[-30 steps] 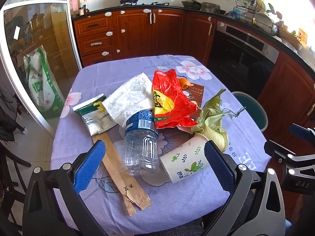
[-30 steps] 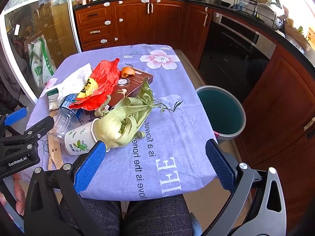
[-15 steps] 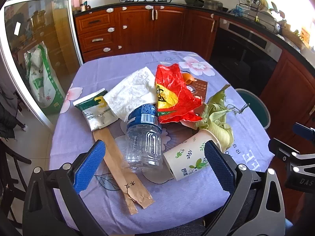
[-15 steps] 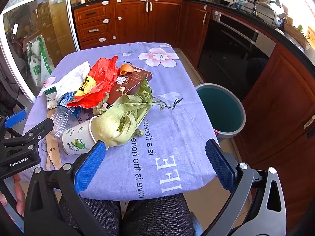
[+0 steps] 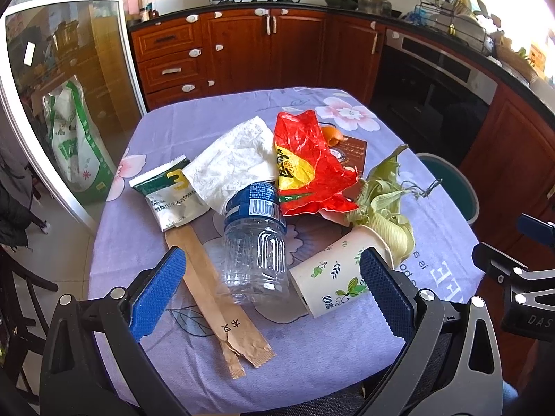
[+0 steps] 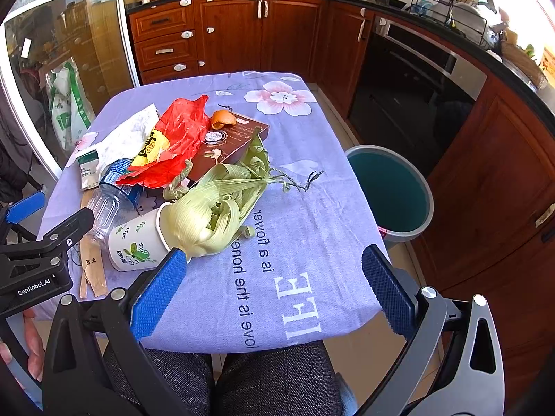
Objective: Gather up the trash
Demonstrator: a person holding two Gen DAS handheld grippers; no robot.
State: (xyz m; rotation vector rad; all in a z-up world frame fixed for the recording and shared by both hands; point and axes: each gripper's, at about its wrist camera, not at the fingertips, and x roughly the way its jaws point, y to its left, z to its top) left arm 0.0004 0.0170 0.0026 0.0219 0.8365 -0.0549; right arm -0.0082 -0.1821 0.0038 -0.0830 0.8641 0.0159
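Both grippers gape empty above the table's (image 6: 312,215) near edge. The left gripper (image 5: 270,291) frames the bottle (image 5: 255,242) and cup (image 5: 333,284) just ahead; the right gripper (image 6: 274,291) faces bare cloth — husks (image 6: 215,208) ahead-left, bin (image 6: 392,190) ahead-right on the floor.

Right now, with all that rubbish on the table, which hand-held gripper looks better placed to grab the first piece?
Probably the left hand-held gripper: it is open, with the plastic bottle and paper cup lying just ahead between its fingers. The right hand-held gripper, also open, faces mostly bare tablecloth, though it is nearer the bin.
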